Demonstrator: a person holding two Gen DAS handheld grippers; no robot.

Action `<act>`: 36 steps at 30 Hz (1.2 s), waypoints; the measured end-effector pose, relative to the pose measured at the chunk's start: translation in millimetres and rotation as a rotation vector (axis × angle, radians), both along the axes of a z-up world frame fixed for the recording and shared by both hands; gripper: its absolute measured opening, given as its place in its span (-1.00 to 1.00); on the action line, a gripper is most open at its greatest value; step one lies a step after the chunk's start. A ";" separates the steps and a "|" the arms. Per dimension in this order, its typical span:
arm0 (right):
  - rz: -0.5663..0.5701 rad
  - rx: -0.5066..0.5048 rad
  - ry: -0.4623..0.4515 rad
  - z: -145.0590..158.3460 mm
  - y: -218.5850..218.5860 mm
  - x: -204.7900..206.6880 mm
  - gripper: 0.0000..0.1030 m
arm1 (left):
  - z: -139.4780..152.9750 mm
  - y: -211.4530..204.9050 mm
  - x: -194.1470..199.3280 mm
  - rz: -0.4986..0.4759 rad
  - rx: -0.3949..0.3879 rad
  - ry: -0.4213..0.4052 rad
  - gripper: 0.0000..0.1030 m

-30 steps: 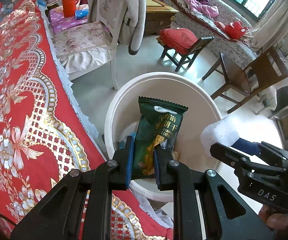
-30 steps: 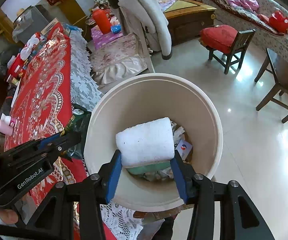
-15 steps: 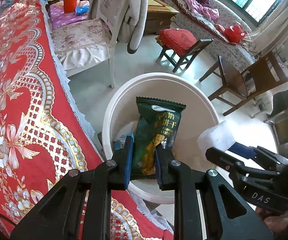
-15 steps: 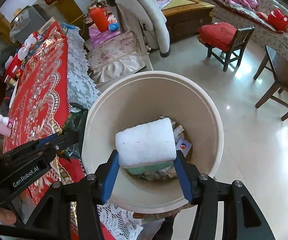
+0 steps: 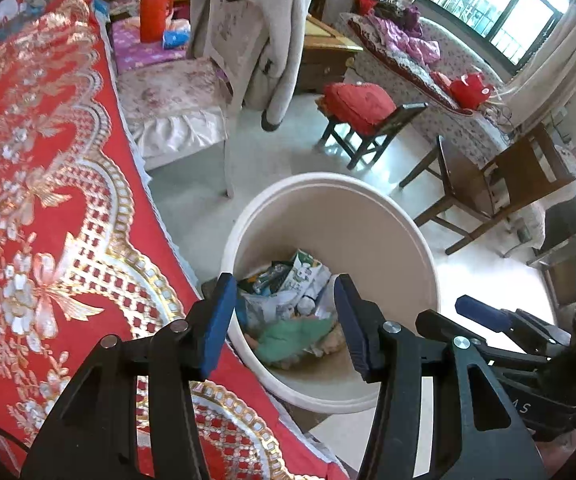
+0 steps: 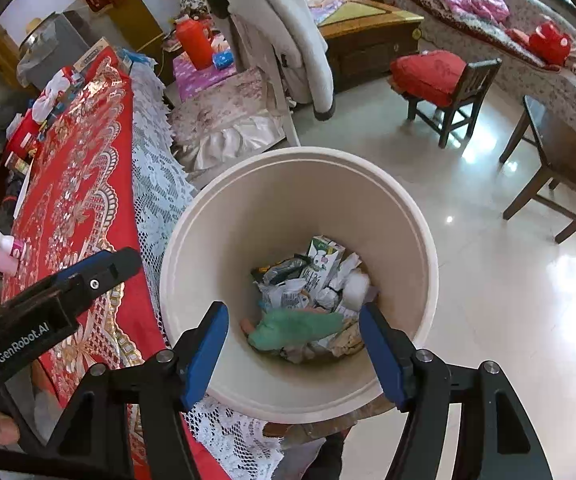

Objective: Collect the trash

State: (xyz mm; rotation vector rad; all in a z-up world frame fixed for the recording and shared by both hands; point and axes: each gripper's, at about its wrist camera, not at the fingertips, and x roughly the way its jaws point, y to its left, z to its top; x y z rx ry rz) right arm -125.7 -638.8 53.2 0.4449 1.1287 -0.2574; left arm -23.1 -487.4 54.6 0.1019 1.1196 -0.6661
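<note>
Left gripper (image 5: pixel 284 312): its jaws were opening, the blue pads stood apart with nothing between them; it was poised over the near left rim of the bin, pointing steeply down.
Right gripper (image 6: pixel 293 344): its jaws were opening, pads wide apart and empty; it hung over the near side of the bin, to the right of the left gripper.
Bin (image 6: pixel 407 216): a round cream bucket on the pale tiled floor, just beside the table's edge, its mouth open to both cameras.
Trash (image 6: pixel 307 304): a loose heap at the bottom of the bin, under both grippers, touching neither.
Carton (image 6: pixel 325 260): a green-and-white box on the far side of the heap, tilted.
Green piece (image 6: pixel 295 330): a soft mint-coloured object on the near side of the heap.
White lump (image 6: pixel 357 286): lying at the right of the heap, against the wall of the bin.
Wrappers (image 5: pixel 276 300): crumpled pale packets in the middle of the heap; print too small to read.
Table (image 5: pixel 40 208): left of the bin, covered in a red cloth with gold pattern and a white lace border.
Chair (image 6: pixel 224 120): beyond the bin, with a floral cushion and a pale coat over its back.
</note>
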 end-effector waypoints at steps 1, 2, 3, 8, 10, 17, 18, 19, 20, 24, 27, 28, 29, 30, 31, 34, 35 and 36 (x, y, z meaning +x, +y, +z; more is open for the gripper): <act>-0.003 -0.013 -0.009 2.6 1.6 -1.7 0.27 | 3.8 1.1 -2.2 0.000 0.001 -0.015 -0.04; -0.006 -0.023 -0.018 5.4 2.9 -2.6 0.27 | 5.6 2.1 -2.4 -0.001 0.001 -0.024 -0.04; -0.009 -0.031 -0.025 7.4 3.3 -3.4 0.27 | 9.3 3.0 -4.3 0.000 0.006 -0.039 -0.04; -0.029 -0.094 -0.079 26.5 9.4 -12.5 0.27 | 28.5 6.1 -14.9 0.012 0.040 -0.132 -0.04; -0.034 -0.113 -0.098 33.8 12.2 -14.6 0.28 | 36.3 8.0 -21.1 0.010 0.043 -0.161 -0.04; -0.056 -0.191 -0.179 64.1 25.1 -27.4 0.29 | 68.3 21.2 -41.4 -0.006 -0.003 -0.252 -0.04; -0.060 -0.203 -0.191 68.7 27.1 -29.6 0.30 | 71.9 23.7 -44.0 -0.005 -0.008 -0.262 -0.04; -0.064 -0.216 -0.202 73.5 29.2 -31.9 0.31 | 74.3 25.2 -46.3 -0.007 -0.011 -0.267 -0.04; -0.066 -0.225 -0.210 76.7 31.1 -33.5 0.34 | 77.3 26.8 -48.7 -0.010 -0.016 -0.275 -0.04; -0.068 -0.282 -0.257 94.5 41.9 -41.7 0.40 | 90.5 36.0 -56.6 -0.001 -0.042 -0.313 -0.04; -0.067 -0.307 -0.281 104.0 49.4 -45.0 0.41 | 97.6 41.9 -60.8 0.008 -0.058 -0.336 -0.04; -0.068 -0.314 -0.291 107.4 51.6 -46.5 0.41 | 99.9 43.8 -62.1 0.011 -0.062 -0.342 -0.04; -0.070 -0.320 -0.302 110.8 53.6 -48.3 0.41 | 101.4 45.2 -63.4 0.013 -0.065 -0.346 -0.04; -0.071 -0.323 -0.309 113.3 54.7 -49.0 0.41 | 102.9 47.3 -63.9 0.017 -0.067 -0.351 -0.04; -0.072 -0.328 -0.317 116.0 56.5 -49.5 0.41 | 104.2 49.5 -63.9 0.021 -0.069 -0.355 -0.04; -0.076 -0.342 -0.339 122.3 60.8 -50.7 0.45 | 106.0 55.2 -64.0 0.032 -0.072 -0.360 -0.04; -0.076 -0.345 -0.343 123.6 62.1 -50.7 0.48 | 106.5 57.2 -63.5 0.037 -0.074 -0.361 -0.04; -0.077 -0.349 -0.349 125.0 63.6 -50.7 0.49 | 107.0 58.8 -62.7 0.040 -0.074 -0.361 -0.04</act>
